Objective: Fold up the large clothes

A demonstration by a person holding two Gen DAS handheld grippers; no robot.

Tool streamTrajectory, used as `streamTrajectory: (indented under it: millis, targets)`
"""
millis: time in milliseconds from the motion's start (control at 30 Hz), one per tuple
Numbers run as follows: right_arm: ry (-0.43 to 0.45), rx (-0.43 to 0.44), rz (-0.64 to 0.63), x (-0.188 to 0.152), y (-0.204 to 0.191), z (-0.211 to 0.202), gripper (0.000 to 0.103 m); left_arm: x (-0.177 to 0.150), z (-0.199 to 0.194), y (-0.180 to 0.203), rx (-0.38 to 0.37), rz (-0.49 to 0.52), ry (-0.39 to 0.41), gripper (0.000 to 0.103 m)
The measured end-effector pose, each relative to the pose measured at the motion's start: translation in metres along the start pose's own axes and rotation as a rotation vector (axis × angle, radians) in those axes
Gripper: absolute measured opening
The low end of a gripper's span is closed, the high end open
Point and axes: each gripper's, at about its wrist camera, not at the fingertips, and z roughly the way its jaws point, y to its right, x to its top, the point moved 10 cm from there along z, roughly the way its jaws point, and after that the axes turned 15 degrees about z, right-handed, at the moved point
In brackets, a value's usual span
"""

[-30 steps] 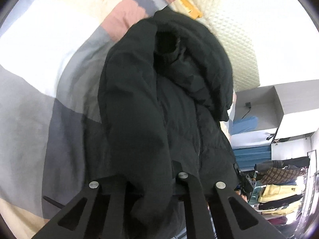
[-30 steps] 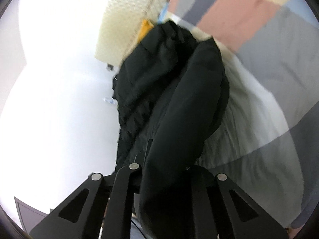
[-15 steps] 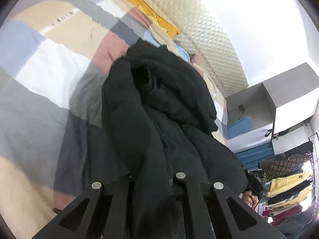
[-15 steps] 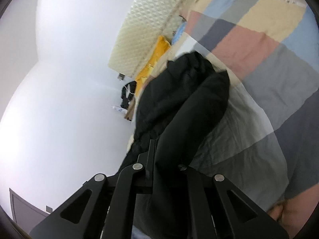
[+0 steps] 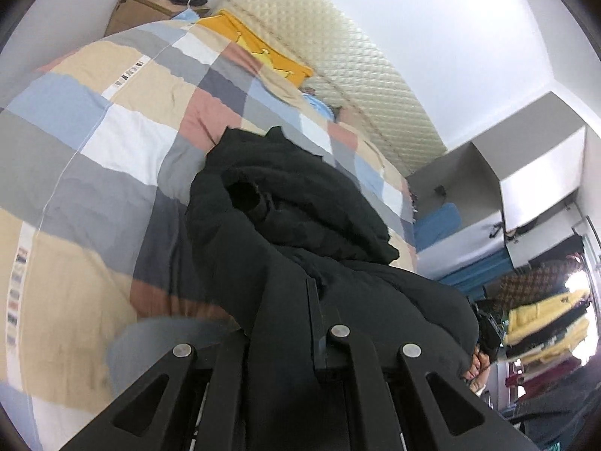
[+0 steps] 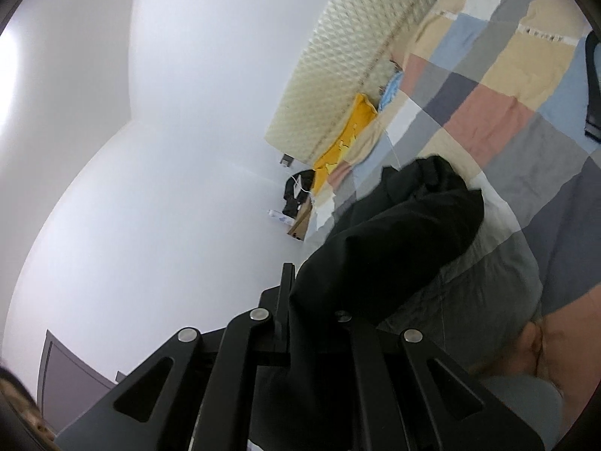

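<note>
The black jacket (image 5: pixel 300 248) lies bunched on the patchwork quilt (image 5: pixel 112 143) of the bed, its near edge lifted off the cover by both grippers. The left gripper (image 5: pixel 281 323) has its fingers closed narrow on a thick fold of the dark fabric, which spills out between and over them. The right gripper (image 6: pixel 311 312) is clamped the same way on another part of the jacket (image 6: pixel 398 233), the cloth wrapping over its right finger.

The left wrist view shows the garment's rumpled mass best — a sleeve opening (image 5: pixel 244 197) gapes near the top of the heap. It alone takes in the clothes rack (image 5: pixel 544 323) with yellow and dark garments at the right edge, a grey cabinet (image 5: pixel 526 176), and the person's fingers (image 5: pixel 475 370) beside the jacket.

The right wrist view is mostly white wall (image 6: pixel 169 131) — it shows only one dark lobe of the jacket. Both views catch the quilted cream headboard (image 5: pixel 357 64), the yellow pillow (image 5: pixel 263 47) and the cardboard box (image 5: pixel 150 7) by the bed.
</note>
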Motion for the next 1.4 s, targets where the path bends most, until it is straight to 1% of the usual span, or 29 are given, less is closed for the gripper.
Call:
streamTrajectory:
  millis: [167,267,367,467,567,633,700,867,933,967,1033,1100,1200,1233,1267,1333,1367,1400]
  targets:
    - [0.011,0.004,-0.03,-0.015,-0.018,-0.033,0.006,-0.018,-0.032,0.027,-0.014,0.033,0.017,0.006]
    - [0.055,-0.035,-0.018,-0.01,-0.023,-0.039,0.006,-0.017,-0.037,0.038,-0.007,0.049,0.023,0.006]
    - [0.079,-0.054,-0.014,0.003,-0.027,-0.034,0.006,-0.008,-0.036,0.046,0.009,0.075,0.03,0.006]
    - [0.098,-0.062,-0.004,0.021,-0.029,-0.025,0.006,0.009,-0.033,0.05,0.013,0.087,0.045,0.006]
    - [0.138,-0.089,-0.018,0.038,-0.029,-0.014,0.006,0.031,-0.023,0.048,0.029,0.113,0.044,0.007]
    - [0.147,-0.11,-0.002,0.051,-0.028,0.001,0.006,0.046,-0.013,0.044,0.065,0.148,0.027,0.007]
    - [0.144,-0.13,0.003,0.062,-0.028,0.016,0.006,0.058,-0.004,0.037,0.086,0.157,0.019,0.007]
    - [0.153,-0.179,0.048,0.089,-0.017,0.047,0.006,0.097,0.03,0.017,0.139,0.126,-0.003,0.007]
    - [0.18,-0.177,0.097,0.104,-0.008,0.057,0.006,0.112,0.045,0.012,0.153,0.11,0.004,0.007]
    - [0.203,-0.174,0.148,0.112,0.0,0.063,0.006,0.119,0.052,0.009,0.163,0.099,0.007,0.007]
    - [0.233,-0.184,0.208,0.121,0.011,0.07,0.006,0.129,0.063,0.005,0.182,0.066,0.011,0.007]
    - [0.268,-0.224,0.235,0.132,0.023,0.079,0.006,0.139,0.074,0.002,0.191,0.034,0.021,0.007]
    - [0.298,-0.277,0.264,0.147,0.038,0.093,0.006,0.153,0.094,-0.005,0.231,0.015,0.026,0.007]
    - [0.304,-0.307,0.271,0.151,0.045,0.1,0.006,0.158,0.104,-0.01,0.254,0.004,0.021,0.007]
    - [0.305,-0.324,0.273,0.154,0.049,0.103,0.006,0.162,0.115,-0.017,0.283,-0.011,0.012,0.007]
    - [0.32,-0.351,0.301,0.163,0.064,0.117,0.007,0.171,0.134,-0.03,0.315,-0.047,0.011,0.007]
    - [0.328,-0.363,0.313,0.165,0.07,0.121,0.007,0.174,0.144,-0.036,0.338,-0.05,0.006,0.007]
    - [0.337,-0.394,0.319,0.169,0.08,0.127,0.007,0.178,0.157,-0.042,0.373,-0.04,-0.012,0.007]
